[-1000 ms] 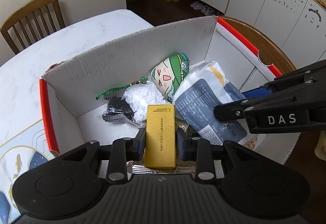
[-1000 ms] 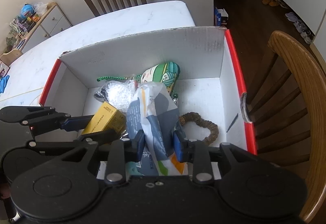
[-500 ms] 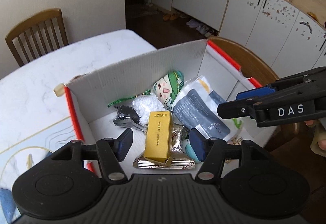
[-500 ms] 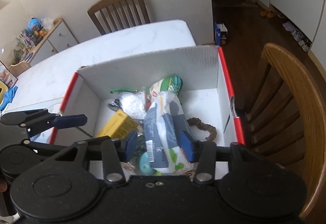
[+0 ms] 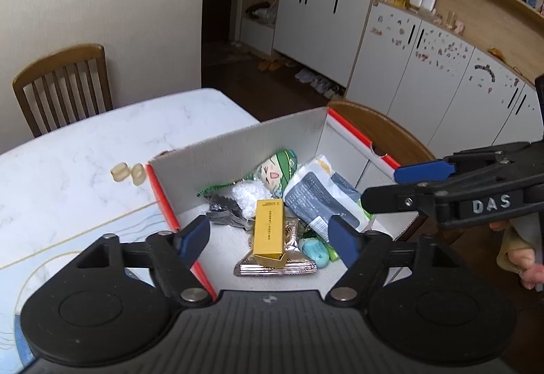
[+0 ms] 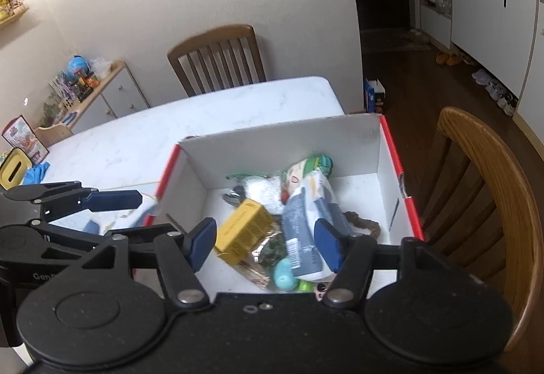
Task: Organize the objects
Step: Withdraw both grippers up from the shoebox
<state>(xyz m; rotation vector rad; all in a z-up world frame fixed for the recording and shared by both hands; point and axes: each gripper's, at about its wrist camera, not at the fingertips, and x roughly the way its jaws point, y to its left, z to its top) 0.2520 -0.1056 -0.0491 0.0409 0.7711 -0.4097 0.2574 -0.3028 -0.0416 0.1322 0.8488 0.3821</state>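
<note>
Your right gripper (image 6: 265,243) hangs above the near edge of a white cardboard box (image 6: 282,149) with red rims, its blue-padded jaws opening with nothing pressed between them. Inside the box lie a yellow carton (image 6: 243,231), a grey-blue pouch (image 6: 306,221) beside it, and a brown ring (image 6: 369,226) to the pouch's right. Your left gripper (image 6: 136,204) hangs left of the box.

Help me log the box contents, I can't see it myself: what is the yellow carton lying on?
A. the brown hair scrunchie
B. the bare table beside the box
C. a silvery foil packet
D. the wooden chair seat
C: in the left wrist view the yellow carton lies inside the cardboard box on top of a silvery foil packet, whose shiny edge sticks out beneath it.
</note>
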